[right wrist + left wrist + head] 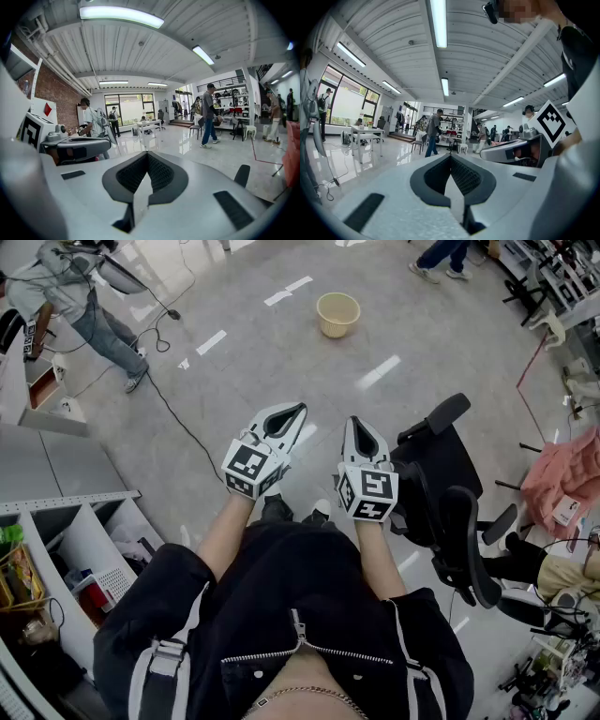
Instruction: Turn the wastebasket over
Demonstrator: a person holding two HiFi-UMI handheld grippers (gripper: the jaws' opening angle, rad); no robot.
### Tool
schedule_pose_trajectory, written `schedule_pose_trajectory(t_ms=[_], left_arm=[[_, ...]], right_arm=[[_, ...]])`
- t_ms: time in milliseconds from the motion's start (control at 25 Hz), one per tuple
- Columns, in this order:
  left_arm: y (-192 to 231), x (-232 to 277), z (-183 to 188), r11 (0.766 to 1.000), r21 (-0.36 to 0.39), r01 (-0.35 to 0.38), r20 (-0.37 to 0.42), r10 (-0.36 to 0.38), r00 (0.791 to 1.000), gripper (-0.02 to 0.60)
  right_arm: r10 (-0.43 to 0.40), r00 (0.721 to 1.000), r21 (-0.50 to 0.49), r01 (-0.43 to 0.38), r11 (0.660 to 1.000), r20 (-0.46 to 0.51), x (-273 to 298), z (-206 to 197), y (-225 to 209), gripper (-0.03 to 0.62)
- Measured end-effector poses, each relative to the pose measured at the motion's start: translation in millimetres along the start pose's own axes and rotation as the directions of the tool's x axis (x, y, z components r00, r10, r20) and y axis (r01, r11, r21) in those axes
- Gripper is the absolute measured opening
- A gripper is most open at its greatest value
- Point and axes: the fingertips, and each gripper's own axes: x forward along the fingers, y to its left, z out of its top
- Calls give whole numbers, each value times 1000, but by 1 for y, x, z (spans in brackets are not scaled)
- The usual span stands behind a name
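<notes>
Standing on a pale grey glossy floor (450,343), with white plastic left tongs (292,411) and matching right tongs (357,423) held out ahead, side by side, near each other but apart. Carrying a cube with black-and-white square markers on each. Pointing forward, tipped only slightly downward.

Closed fully on the left: dark ribbed pads (464,176) meeting at the tips, nothing between them. Closed the same way on the right, ribbed pads (159,173) pressed together and gripping nothing.

Well ahead on the floor, far from both tongs: a round cream plastic wastebasket (338,314), upright, open mouth facing up, standing alone with bare floor around it. Untouched and not yet turned over.

Just beside the right tongs in the head view: a black office chair (441,488) with armrests. At the upper left: a person in a grey top and blue jeans (84,306), with a thin black cable (173,413) trailing across the floor from that side. At the lower left: a white shelf unit (84,507). At the right edge: a heap of pink cloth (562,474).
</notes>
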Motion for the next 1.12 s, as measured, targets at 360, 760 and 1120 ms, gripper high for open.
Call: schedule_pose_trajectory(t_ms=[360,760,1120], left_arm=[[5,3,-2,1000,-7,5,-4,-5,1000,5],[12,3,-4,999,-16,29,-2,-29,1000,5],[37,-10,0,998,-10,63,11,-63,998,5]], right_arm=[[19,998,56,-23,998,65,1,11,3,11],[30,998,70,-33,997,50,7,6,14,11],[-19,998,74,14,997,59,21,10,34,11]])
